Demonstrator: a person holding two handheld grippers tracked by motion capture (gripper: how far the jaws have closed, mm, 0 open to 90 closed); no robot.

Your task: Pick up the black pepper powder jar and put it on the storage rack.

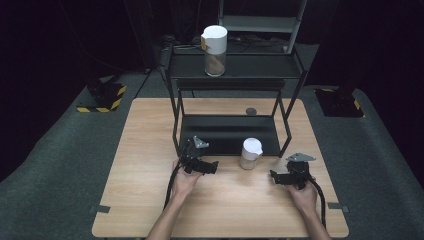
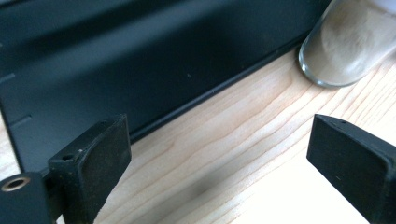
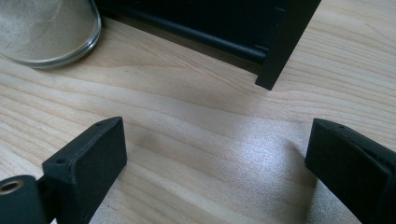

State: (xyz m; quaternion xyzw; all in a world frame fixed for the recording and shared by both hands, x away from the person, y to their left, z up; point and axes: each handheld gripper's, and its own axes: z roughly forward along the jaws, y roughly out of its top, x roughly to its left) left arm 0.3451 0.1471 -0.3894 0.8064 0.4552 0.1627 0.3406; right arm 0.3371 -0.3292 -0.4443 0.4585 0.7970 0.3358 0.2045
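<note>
Low over the wooden table (image 1: 150,200), the left gripper (image 1: 212,167) is held level in the person's left hand (image 1: 185,181), pointing to the right toward the small jar (image 1: 250,153), its two black jaws standing wide apart with nothing between them; in the left gripper view bare wood grain fills the gap and the jar's glass base (image 2: 343,46) sits just beyond the far jaw, not touched. Across from it, the right gripper (image 1: 273,175) lies equally low in the right hand (image 1: 303,194), aimed leftward, its jaws likewise spread and empty, with the jar's rounded bottom (image 3: 46,32) at the upper left of the right gripper view and well short of the jaw tips. Both forearms come in from the near edge of the table, and a black cable trails back from each tool. That small jar stands upright on the table between the two grippers, just in front of the lower shelf of the black metal rack (image 1: 230,132). It is a clear glass cylinder with a white lid and a pale, sandy powder filling its lower part. Farther off, a larger jar (image 1: 214,50) of the same kind, white-topped with a tan tab, stands on the rack's upper shelf.
</note>
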